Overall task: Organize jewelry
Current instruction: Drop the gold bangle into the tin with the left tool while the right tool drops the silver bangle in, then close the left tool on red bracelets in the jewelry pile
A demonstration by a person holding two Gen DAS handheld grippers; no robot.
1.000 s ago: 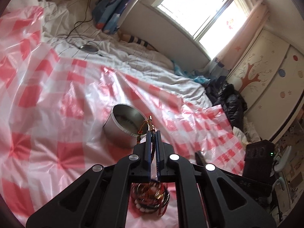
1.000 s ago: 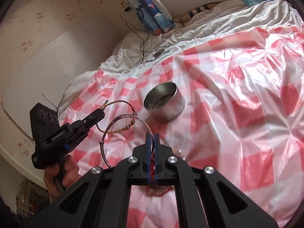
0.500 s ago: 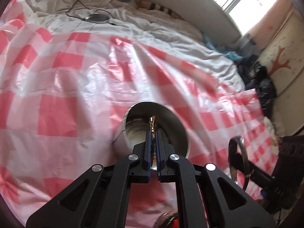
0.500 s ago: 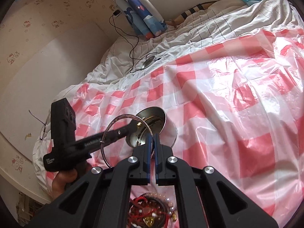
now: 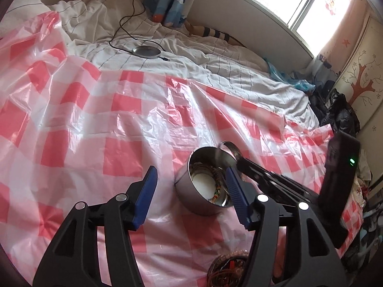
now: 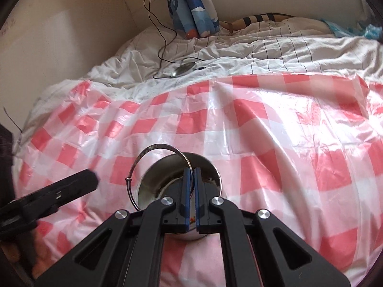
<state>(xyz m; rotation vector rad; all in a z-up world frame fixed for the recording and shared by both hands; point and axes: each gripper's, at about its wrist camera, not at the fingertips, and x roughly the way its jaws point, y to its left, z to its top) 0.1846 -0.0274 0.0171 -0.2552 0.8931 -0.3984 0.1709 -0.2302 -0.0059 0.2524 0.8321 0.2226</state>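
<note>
Two grippers work over your steel tin (image 5: pixel 203 191) on the checked sheet (image 5: pixel 95 129): your left gripper (image 5: pixel 189 191) is opening, empty, above a beaded bracelet (image 5: pixel 217 191) inside; your right gripper (image 6: pixel 190 179) pinches a thin silver bangle (image 6: pixel 153 148) at the rim.

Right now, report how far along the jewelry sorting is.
Done: a beaded bracelet lies inside the steel tin, and the left gripper is empty, its jaws opening. In hand: the right gripper is shut on a silver bangle over the tin. Left: the jewelry pile nearest the camera.
</note>
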